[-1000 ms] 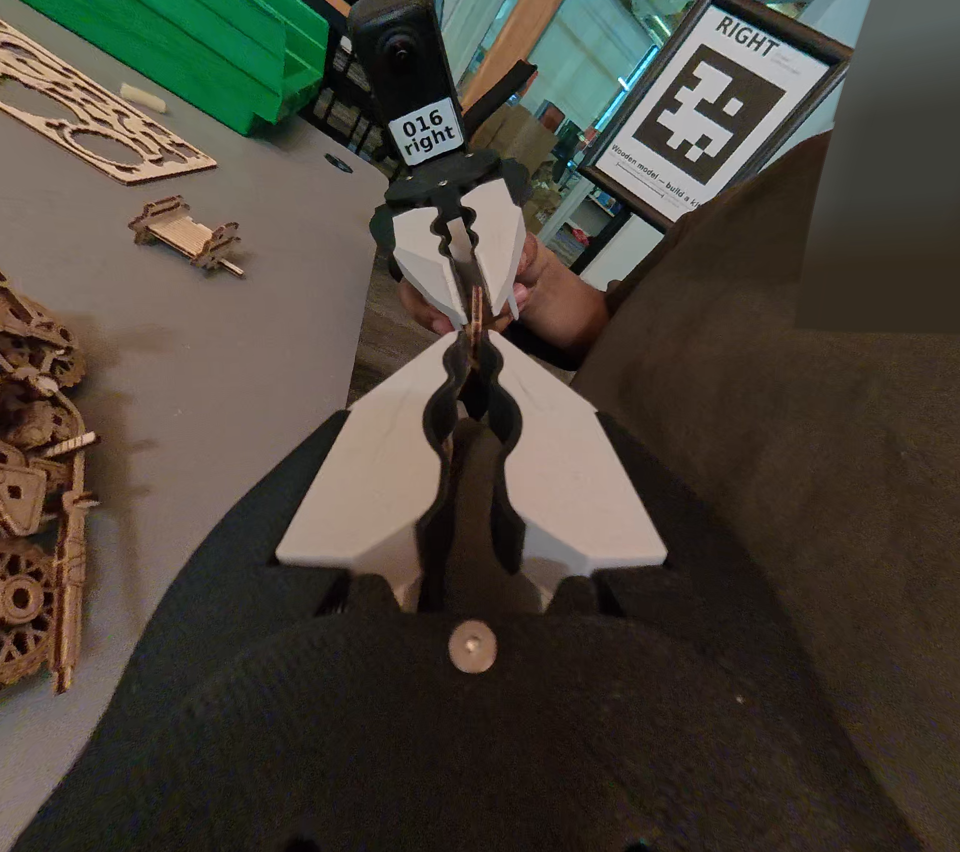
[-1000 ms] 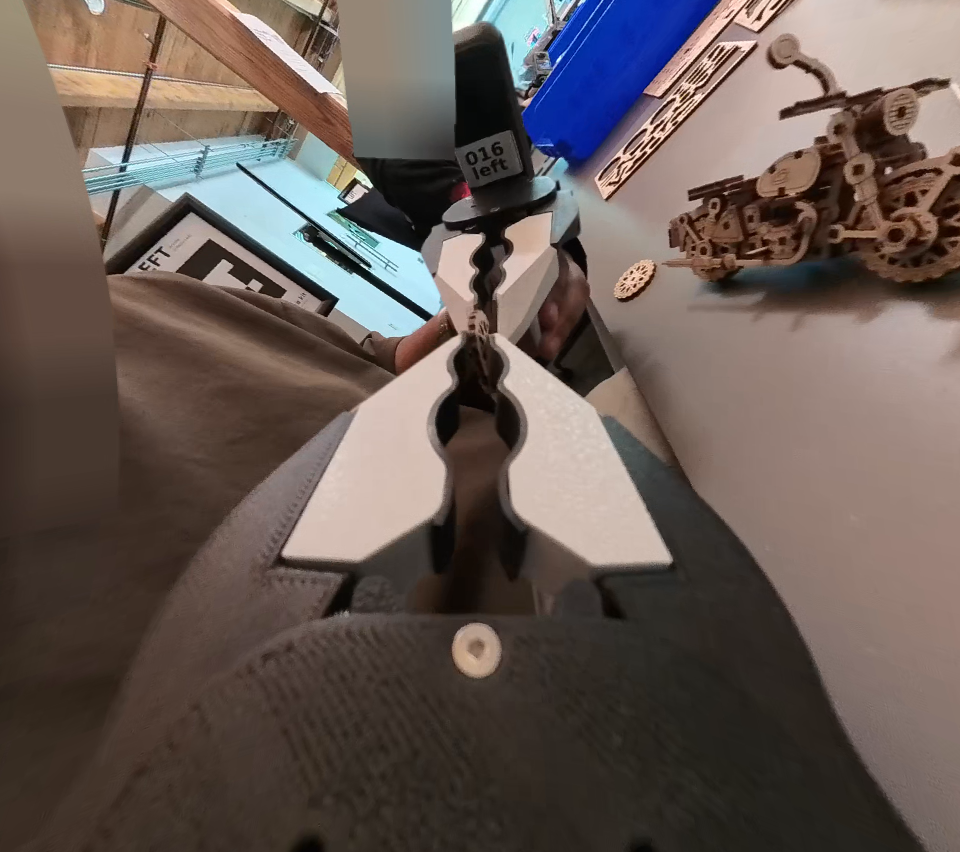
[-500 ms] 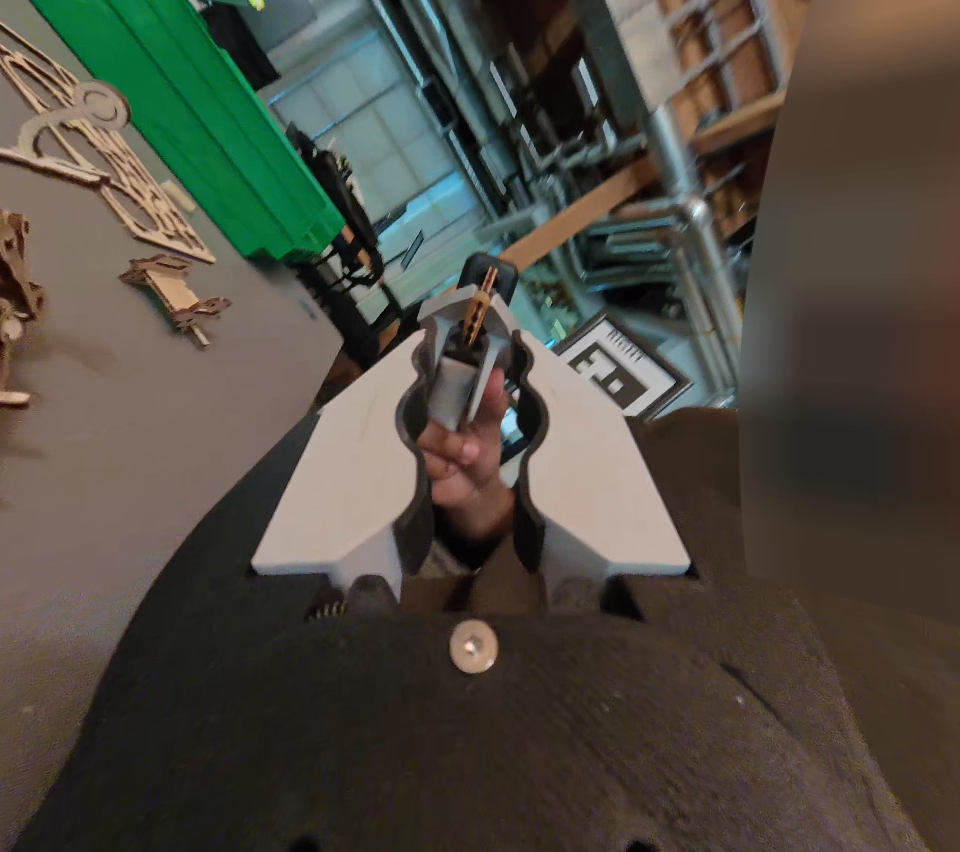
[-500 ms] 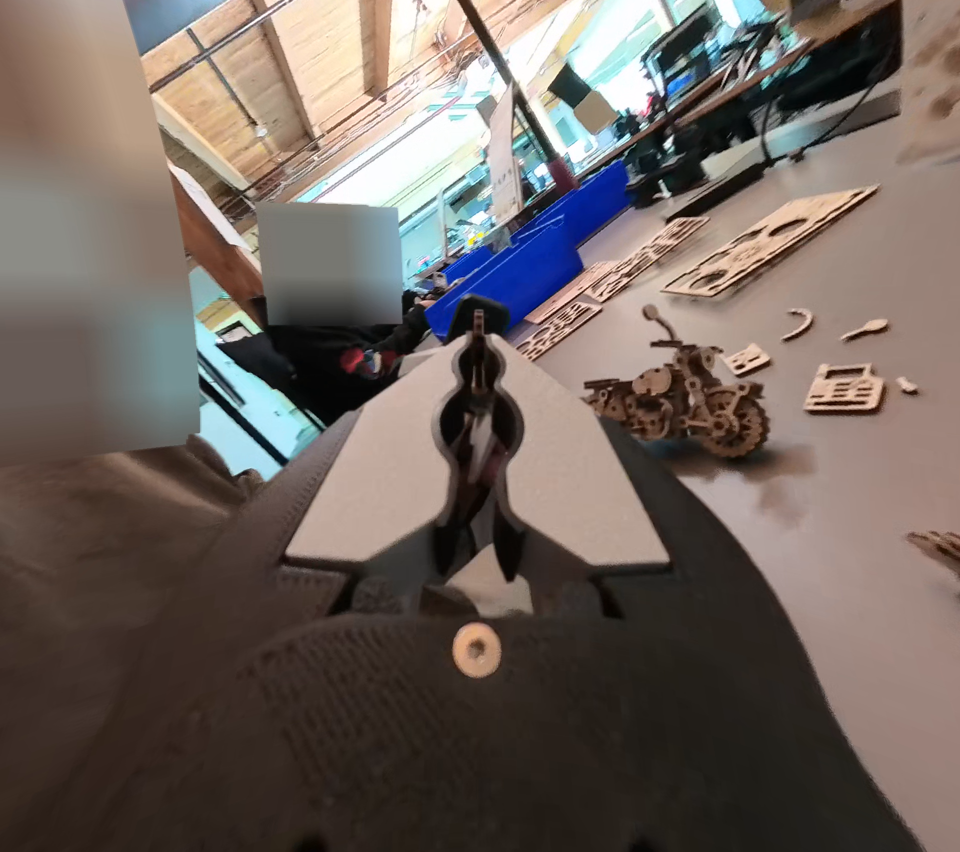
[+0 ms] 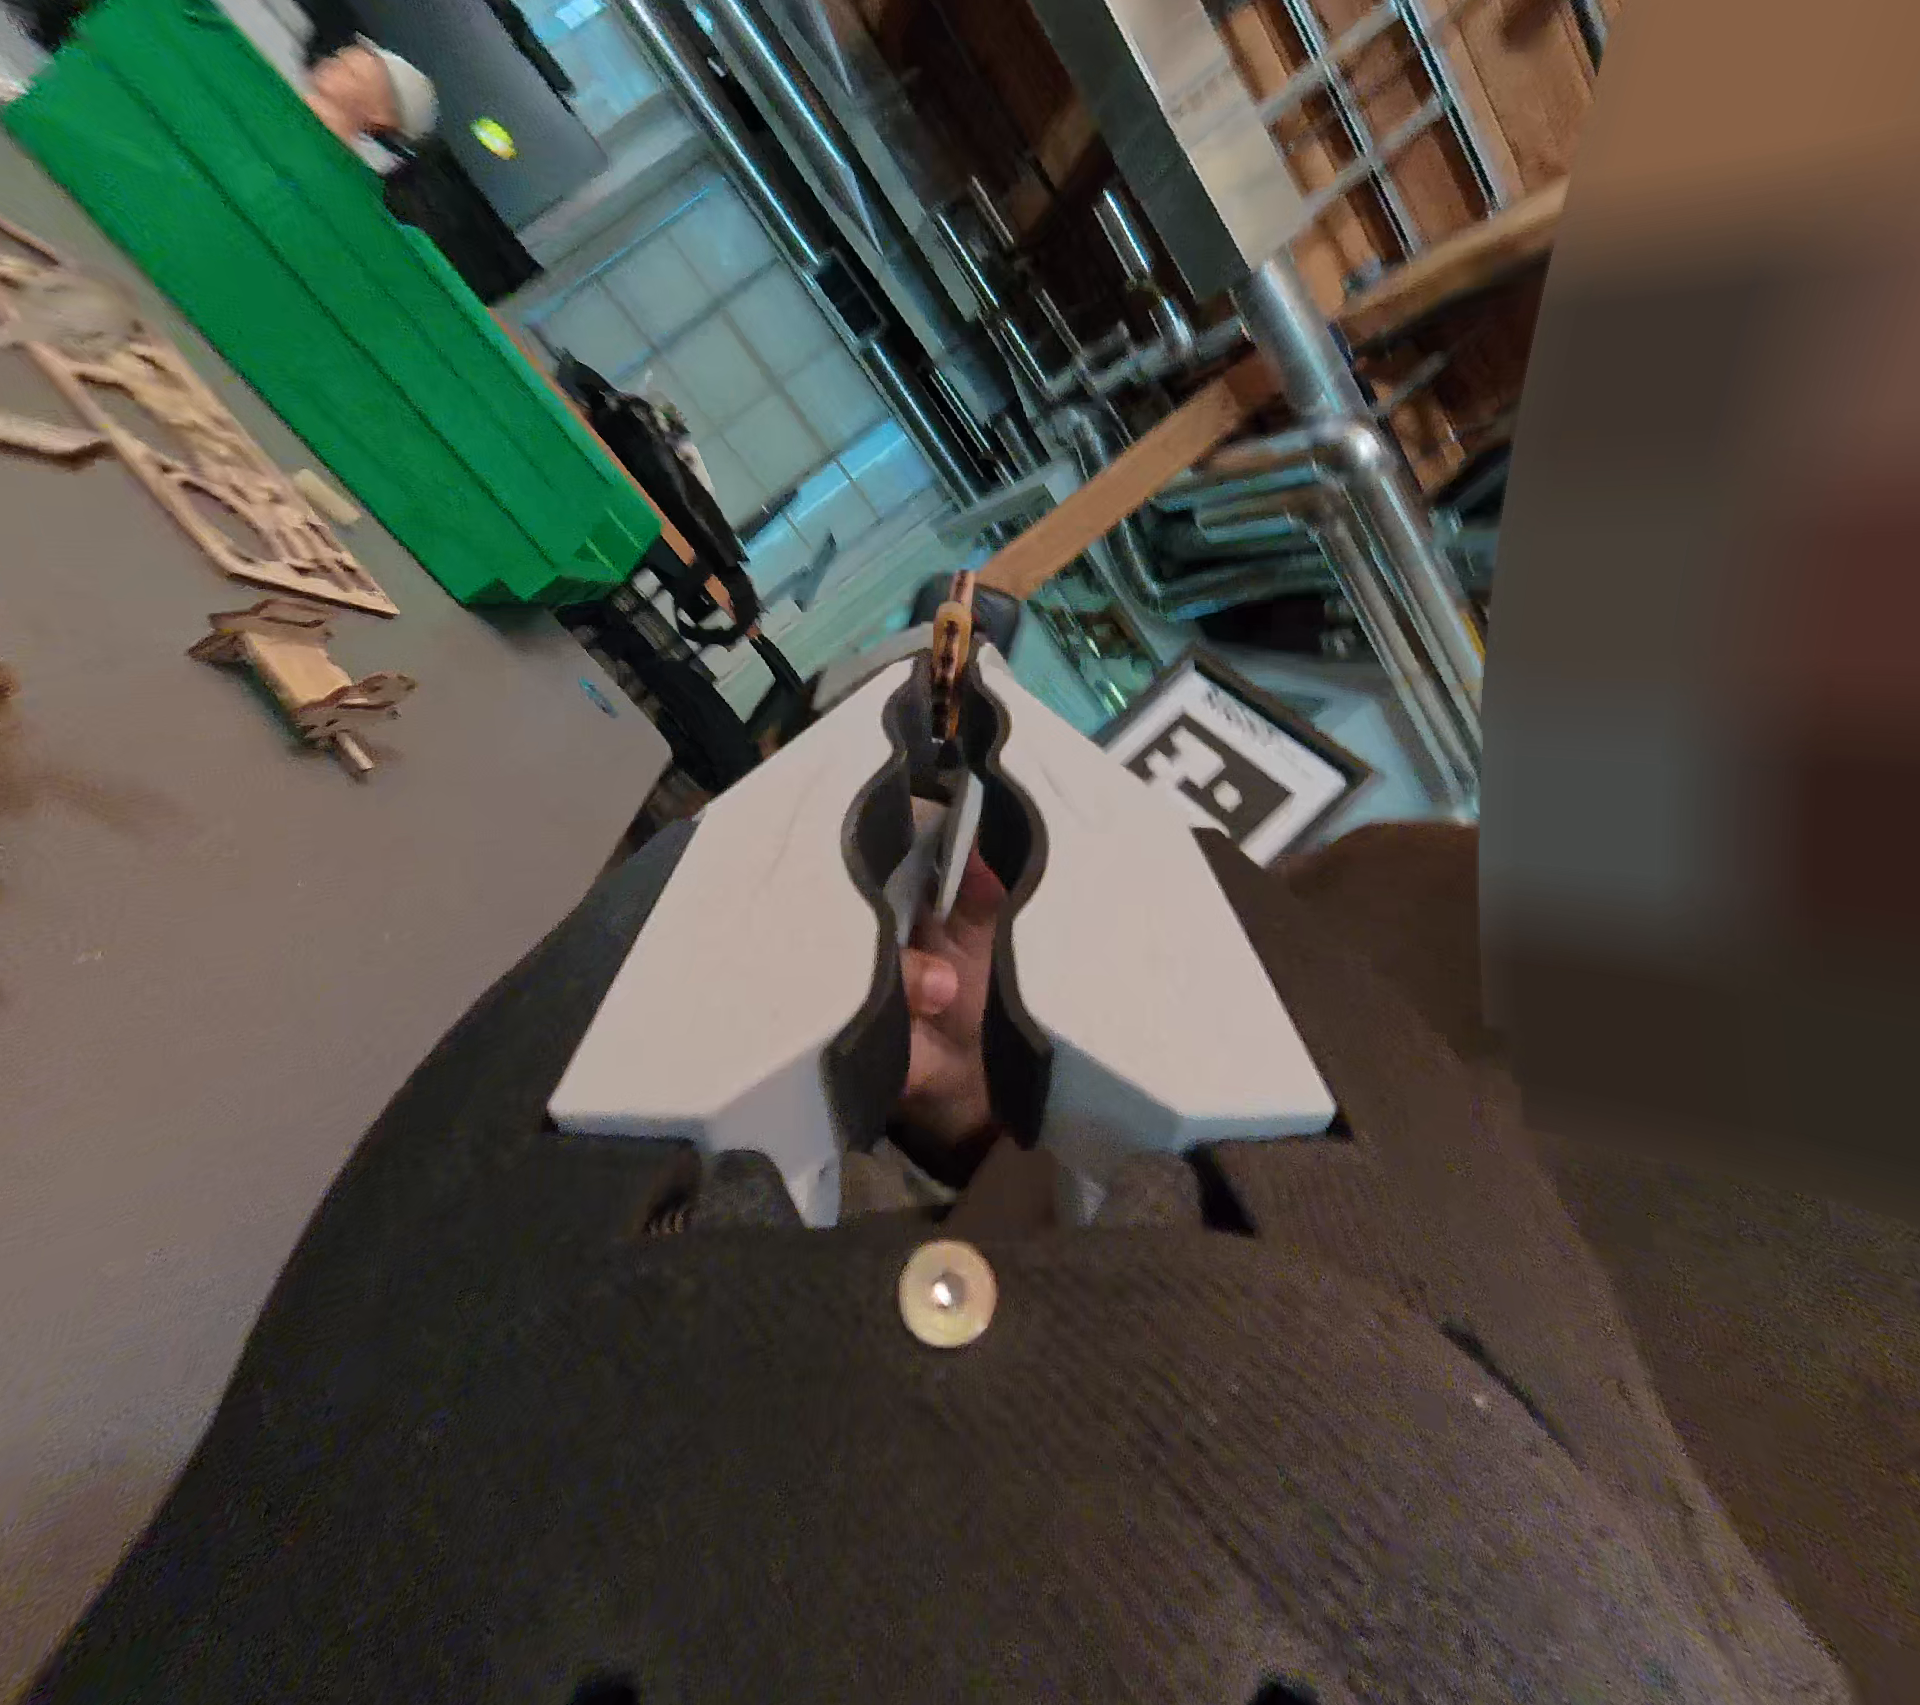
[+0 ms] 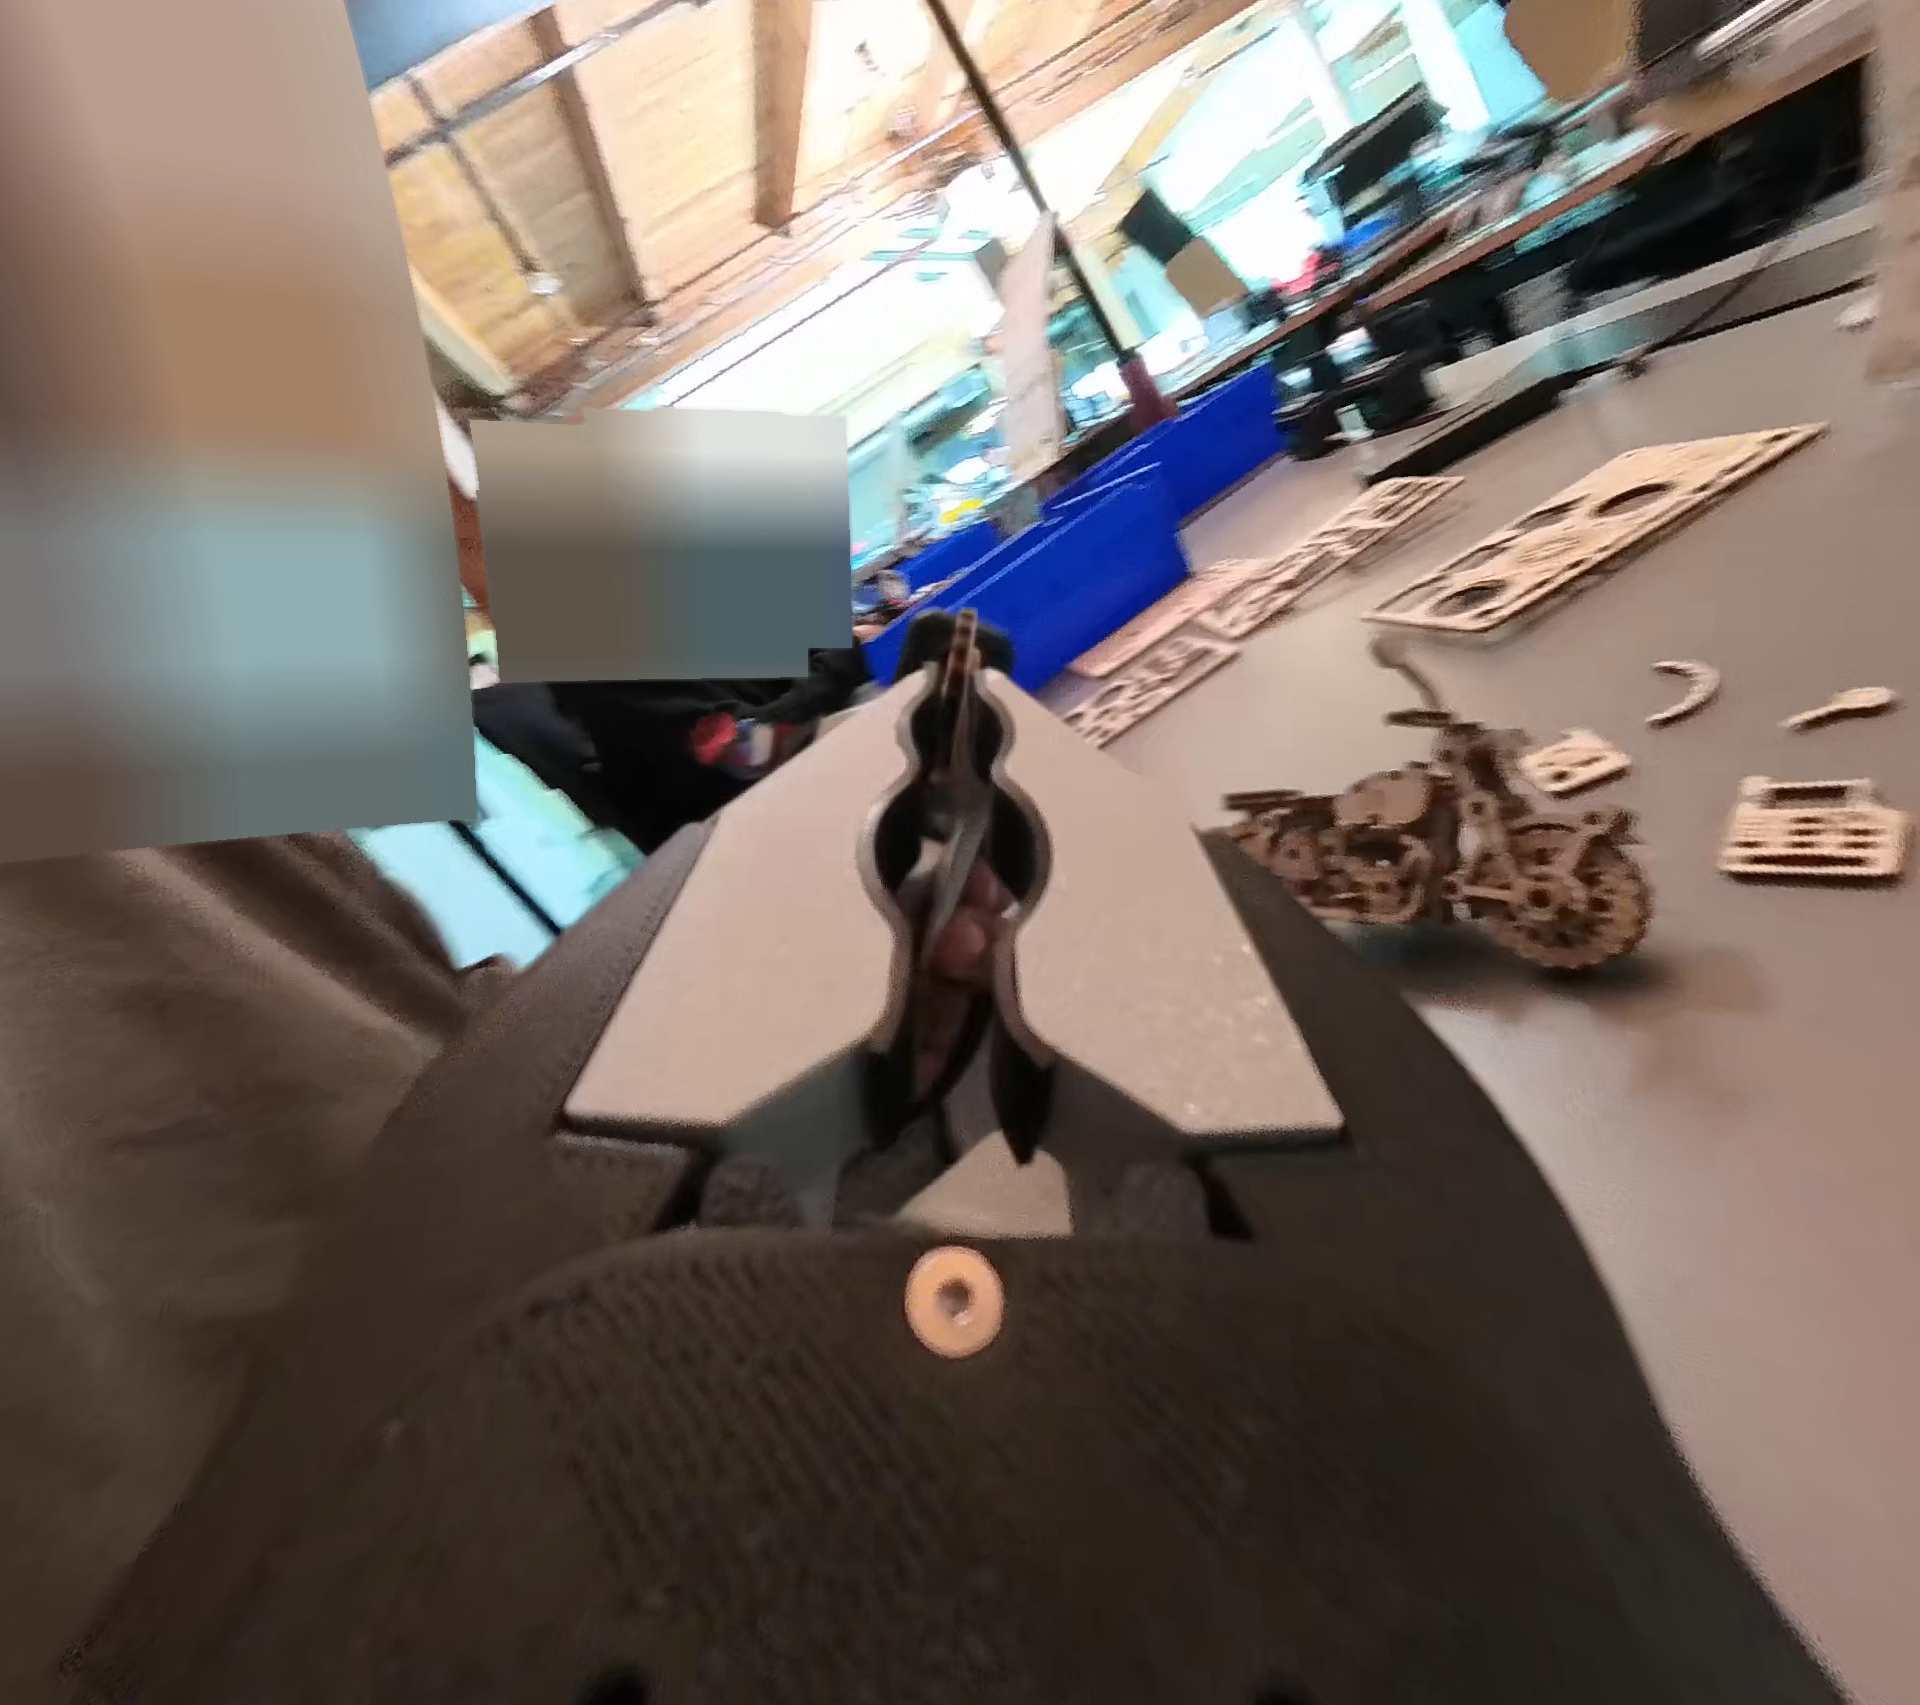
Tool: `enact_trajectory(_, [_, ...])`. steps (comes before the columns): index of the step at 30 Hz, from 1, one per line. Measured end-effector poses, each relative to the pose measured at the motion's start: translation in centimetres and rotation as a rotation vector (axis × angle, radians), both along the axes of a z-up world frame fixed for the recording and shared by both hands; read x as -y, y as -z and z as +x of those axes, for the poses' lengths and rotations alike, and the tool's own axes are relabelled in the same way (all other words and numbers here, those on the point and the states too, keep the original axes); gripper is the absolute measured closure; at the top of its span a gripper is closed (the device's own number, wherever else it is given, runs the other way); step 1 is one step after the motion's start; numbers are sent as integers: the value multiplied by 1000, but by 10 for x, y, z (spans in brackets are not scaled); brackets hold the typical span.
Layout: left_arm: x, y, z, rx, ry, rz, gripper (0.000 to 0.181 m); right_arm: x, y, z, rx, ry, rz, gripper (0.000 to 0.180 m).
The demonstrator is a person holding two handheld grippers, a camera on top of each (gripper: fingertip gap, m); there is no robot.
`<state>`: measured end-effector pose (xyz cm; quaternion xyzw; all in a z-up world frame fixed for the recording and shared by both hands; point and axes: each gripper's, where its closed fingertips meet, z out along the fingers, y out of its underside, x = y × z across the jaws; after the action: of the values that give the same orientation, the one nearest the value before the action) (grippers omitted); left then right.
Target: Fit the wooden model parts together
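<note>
Wood part: a thin brown wood part [image 5: 951, 658] sticks up, seen edge-on, at the tip of the left tool [image 5: 948, 681].
Left tool: its two white fingers [image 5: 769, 907] are close together at the tip and pinch the wood part.
Right tool: its tip [image 6: 956, 668] is narrow too, with a thin wood piece [image 6: 961, 647] held between the fingers. It is blurry there, so I cannot tell if this is the same piece.
Where the tools are: both are lifted up off the desk and point at each other. Between each tool's fingers you can see the other tool and a hand [image 5: 951, 1001] behind it.
Desk: grey [image 5: 260, 928].
Bike: a small wood bike [image 6: 1455, 834] stands on the desk, well apart from the right tool.
Loose bits: a little flat grid piece [image 6: 1086, 829] lies just beside the bike, and two thin curved bits [image 6: 1688, 689] lie farther back.
Sheets: flat wood sheets [image 6: 1590, 533] with holes cut out lie behind the bike.
Small build: a half-made wood piece [image 5: 301, 679] lies on the desk off to the side of the left tool.
Boxes: a green box [image 5: 312, 305] sits at one end of the desk and a blue box [image 6: 1081, 575] at the other.
</note>
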<state>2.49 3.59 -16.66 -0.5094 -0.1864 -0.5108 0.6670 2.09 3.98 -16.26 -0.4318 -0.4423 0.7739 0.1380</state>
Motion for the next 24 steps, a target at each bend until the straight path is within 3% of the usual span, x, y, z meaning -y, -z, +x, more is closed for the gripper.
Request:
enact_trajectory(2, [6, -5, 6, -84, 79, 36, 177, 1, -2, 3, 18, -98, -61, 157])
enact_trajectory(4, [18, -13, 10, -161, 131, 100, 177, -3, -6, 9, 25, -191, -142, 153])
enact_trajectory(8, [38, -13, 33, -390, 279, 159, 177, -8, -3, 13, 126, -343, -299, 168])
enact_trajectory(10, [43, -7, 43, -485, 336, 152, 177, 7, 5, 20, 182, -450, -262, 176])
enact_trajectory(11, [46, -5, 48, -517, 358, 151, 177, 15, 9, 24, 205, -491, -217, 171])
enact_trajectory(19, [52, 5, 64, -603, 448, 160, 177, 42, 14, 52, 205, -679, -87, 174])
enact_trajectory(24, [52, 3, 68, -634, 448, 182, 177, 52, 13, 67, 268, -849, -237, 167])
